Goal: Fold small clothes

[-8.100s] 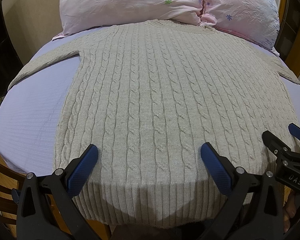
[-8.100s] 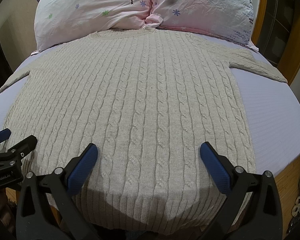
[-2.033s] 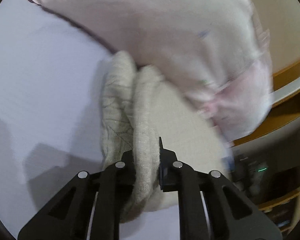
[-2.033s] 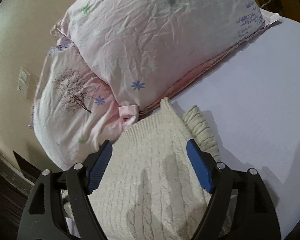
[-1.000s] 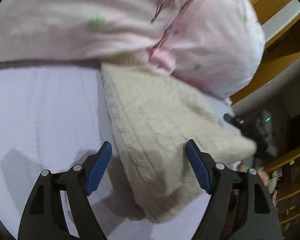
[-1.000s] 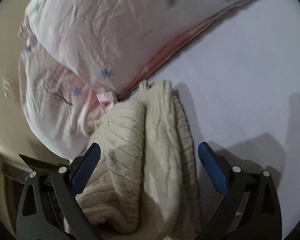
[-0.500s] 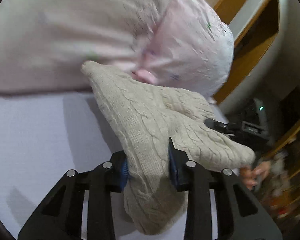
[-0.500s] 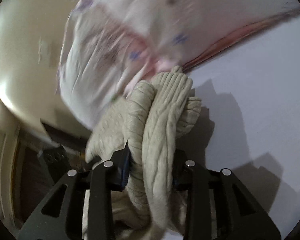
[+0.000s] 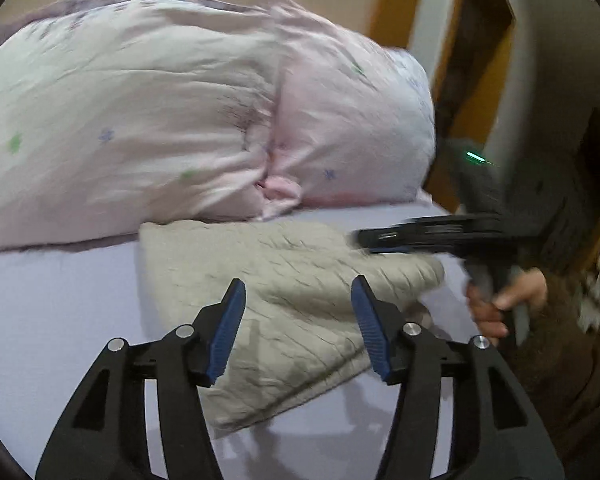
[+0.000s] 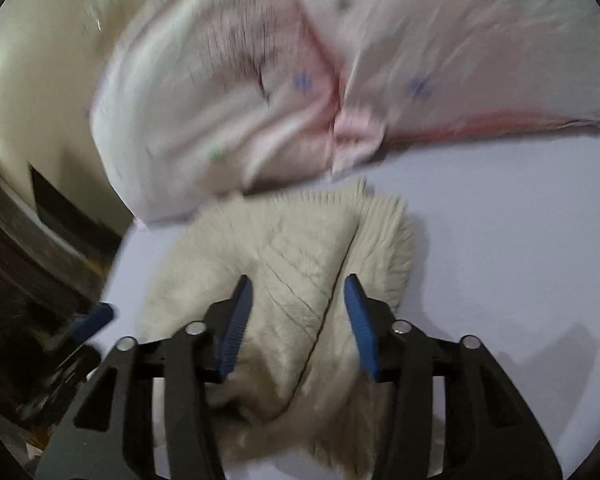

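Observation:
A beige cable-knit sweater [image 9: 284, 280] lies folded into a thick bundle on the lilac bed sheet [image 9: 56, 320], just in front of the pillows. My left gripper [image 9: 298, 312] is open and empty, its blue-padded jaws above the bundle's near edge. My right gripper [image 10: 298, 314] is also open and empty, over the same sweater [image 10: 284, 252] from the other side. The right gripper also shows in the left wrist view [image 9: 384, 238], side-on at the bundle's right end, held by a hand.
Two pink flowered pillows [image 9: 160, 120] lie against the headboard behind the sweater; they also fill the top of the right wrist view [image 10: 300, 80]. A wooden bed frame and dark furniture [image 9: 480, 80] stand to the right. The bed's left edge [image 10: 116, 264] drops off beside the bundle.
Half a second ago both grippers were shut on the folded sweater and held it up. Now both have opened and the bundle lies on the sheet.

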`<state>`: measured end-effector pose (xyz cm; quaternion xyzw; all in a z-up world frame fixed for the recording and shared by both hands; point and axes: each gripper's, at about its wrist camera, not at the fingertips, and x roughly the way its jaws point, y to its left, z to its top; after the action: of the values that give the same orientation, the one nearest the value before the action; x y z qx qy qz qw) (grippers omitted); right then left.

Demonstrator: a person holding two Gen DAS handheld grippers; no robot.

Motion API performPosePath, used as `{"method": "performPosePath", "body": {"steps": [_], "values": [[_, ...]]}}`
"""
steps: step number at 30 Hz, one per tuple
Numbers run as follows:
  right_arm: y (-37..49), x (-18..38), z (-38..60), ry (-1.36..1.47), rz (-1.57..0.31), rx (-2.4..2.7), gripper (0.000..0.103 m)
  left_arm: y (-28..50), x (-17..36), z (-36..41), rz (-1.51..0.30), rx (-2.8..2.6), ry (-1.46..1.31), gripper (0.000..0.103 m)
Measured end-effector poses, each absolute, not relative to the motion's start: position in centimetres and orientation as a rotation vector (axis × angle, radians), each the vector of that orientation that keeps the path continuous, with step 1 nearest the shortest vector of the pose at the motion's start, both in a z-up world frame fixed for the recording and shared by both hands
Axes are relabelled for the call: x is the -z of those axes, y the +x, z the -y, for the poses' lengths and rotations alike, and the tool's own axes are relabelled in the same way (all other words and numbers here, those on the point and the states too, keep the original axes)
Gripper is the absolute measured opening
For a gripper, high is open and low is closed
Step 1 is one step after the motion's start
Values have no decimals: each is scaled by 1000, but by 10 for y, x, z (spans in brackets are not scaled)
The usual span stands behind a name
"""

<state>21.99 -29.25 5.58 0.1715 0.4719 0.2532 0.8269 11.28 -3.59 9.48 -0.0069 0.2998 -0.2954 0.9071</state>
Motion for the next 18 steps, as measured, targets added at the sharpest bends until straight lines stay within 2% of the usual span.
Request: {"method": "performPosePath", "body": {"steps": [1, 3, 7, 9, 12, 14, 18], "values": [[226, -45, 280, 334, -1043, -550, 8, 113, -90, 40, -633, 608, 7, 57], [223, -35, 281, 324, -1018, -541, 8, 119, -75, 52, -700, 627, 30, 57], [211, -63, 321, 401, -819, -411, 7, 121, -55, 68, -767, 689, 74, 56], [213, -60, 332, 366, -824, -295, 7, 117, -49, 75, -790, 730, 100, 56], [227, -29, 327, 339, -970, -283, 13, 110, -39, 80, -807, 725, 168, 56], [216, -36, 338, 320, -929, -262, 29, 108, -38, 79, -809, 724, 169, 56], [172, -78, 347, 368, -763, -363, 39, 107, -44, 63, -793, 722, 101, 56]]}}
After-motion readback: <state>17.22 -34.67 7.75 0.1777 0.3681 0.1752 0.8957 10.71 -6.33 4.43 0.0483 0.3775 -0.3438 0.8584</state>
